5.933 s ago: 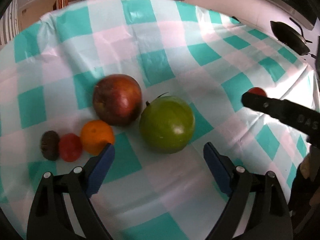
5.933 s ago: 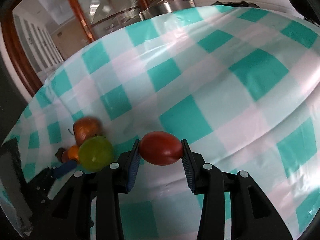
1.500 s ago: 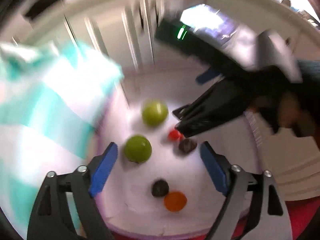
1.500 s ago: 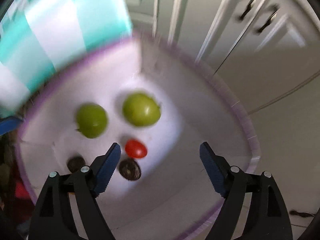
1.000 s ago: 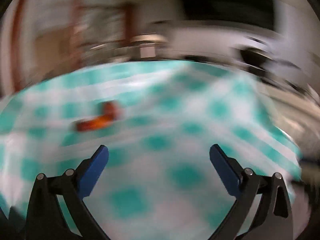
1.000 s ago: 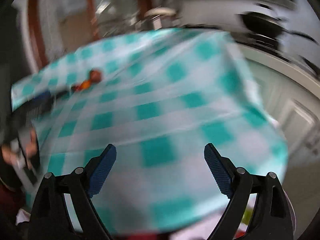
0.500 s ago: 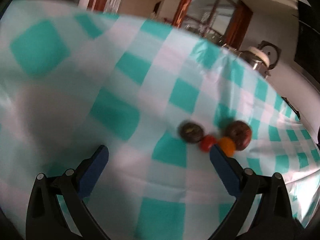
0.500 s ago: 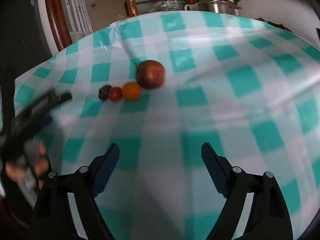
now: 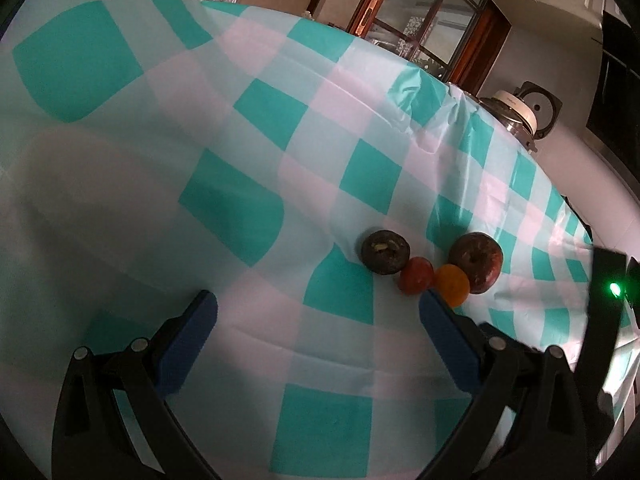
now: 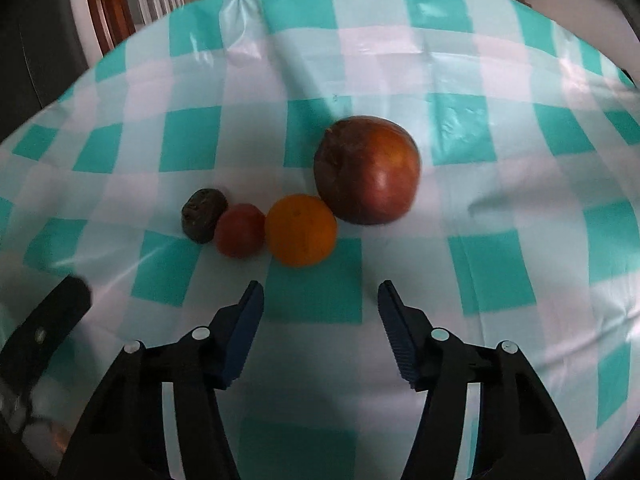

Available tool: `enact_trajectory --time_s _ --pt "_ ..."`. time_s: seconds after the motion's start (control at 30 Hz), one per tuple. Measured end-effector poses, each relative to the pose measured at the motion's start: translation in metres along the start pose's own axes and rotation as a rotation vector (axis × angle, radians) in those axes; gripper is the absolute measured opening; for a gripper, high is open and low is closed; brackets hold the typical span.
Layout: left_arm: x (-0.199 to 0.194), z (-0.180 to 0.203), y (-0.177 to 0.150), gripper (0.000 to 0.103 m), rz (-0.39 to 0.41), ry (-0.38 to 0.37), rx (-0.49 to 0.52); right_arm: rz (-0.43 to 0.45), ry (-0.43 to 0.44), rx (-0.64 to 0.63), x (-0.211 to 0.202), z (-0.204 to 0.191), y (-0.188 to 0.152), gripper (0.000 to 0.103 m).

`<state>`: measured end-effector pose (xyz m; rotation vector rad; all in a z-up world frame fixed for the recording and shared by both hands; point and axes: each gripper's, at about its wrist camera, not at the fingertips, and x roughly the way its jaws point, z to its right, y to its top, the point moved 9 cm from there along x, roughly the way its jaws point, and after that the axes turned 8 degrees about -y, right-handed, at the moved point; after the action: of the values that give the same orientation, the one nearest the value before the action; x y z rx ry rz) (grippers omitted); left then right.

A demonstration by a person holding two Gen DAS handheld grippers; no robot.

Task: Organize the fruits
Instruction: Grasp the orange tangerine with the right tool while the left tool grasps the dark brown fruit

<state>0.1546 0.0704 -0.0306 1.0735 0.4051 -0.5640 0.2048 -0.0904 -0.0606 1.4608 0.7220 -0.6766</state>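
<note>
Evidently lined up for easy picking, four fruits (image 10: 300, 196) sit mid-tablecloth (image 10: 500, 80); both the right gripper (image 10: 320, 300) and left gripper (image 9: 318, 314) gape wide, empty.

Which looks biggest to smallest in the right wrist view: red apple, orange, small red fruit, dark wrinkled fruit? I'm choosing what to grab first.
1. red apple
2. orange
3. small red fruit
4. dark wrinkled fruit; close to the small red fruit and partly hidden by it, so this order is unsure.
</note>
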Motion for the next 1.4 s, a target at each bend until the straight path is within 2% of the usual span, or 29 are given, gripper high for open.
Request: enact_trajectory --time_s 0.27,0.47,0.53,0.57,0.67,0.8,0.97,1.1,1.2,1.3,1.4 --pt "0.001 -0.003 -0.004 0.101 -0.004 0.005 -0.032 -0.005 -0.057 -0.043 0.022 -0.014 0.022 0.05" --pt "0.003 -0.003 -0.006 0.101 -0.012 0.009 -0.039 -0.004 -0.078 -0.058 0.03 -0.024 0.027 0.05" --pt "0.003 -0.004 -0.006 0.101 -0.014 0.006 -0.045 -0.002 -0.069 -0.049 0.031 -0.023 0.027 0.048" --pt "0.003 -0.004 -0.007 0.101 -0.016 0.005 -0.046 0.001 -0.049 -0.041 0.03 -0.027 0.028 0.04" --pt "0.004 -0.004 -0.007 0.101 -0.019 0.003 -0.046 0.014 -0.024 -0.011 0.021 -0.021 0.023 0.04" --pt "0.006 -0.003 -0.008 0.101 -0.029 0.003 -0.038 0.05 0.028 0.096 -0.001 0.001 0.008 0.04" --pt "0.01 0.006 -0.011 0.101 -0.051 0.006 0.015 0.109 0.14 0.26 -0.023 0.027 -0.005 0.04" --pt "0.015 0.015 -0.012 0.101 -0.069 0.014 0.07 0.127 0.185 0.361 -0.025 0.044 -0.004 0.04" --pt "0.025 0.02 -0.008 0.101 -0.085 0.029 0.101 0.159 0.191 0.386 -0.032 0.051 -0.004 0.04" --pt "0.046 0.024 -0.005 0.101 -0.145 0.057 0.134 0.156 0.199 0.383 -0.031 0.048 0.003 0.04" --pt "0.063 0.034 -0.004 0.096 -0.201 0.106 0.253 0.163 0.198 0.393 -0.033 0.052 0.001 0.041"
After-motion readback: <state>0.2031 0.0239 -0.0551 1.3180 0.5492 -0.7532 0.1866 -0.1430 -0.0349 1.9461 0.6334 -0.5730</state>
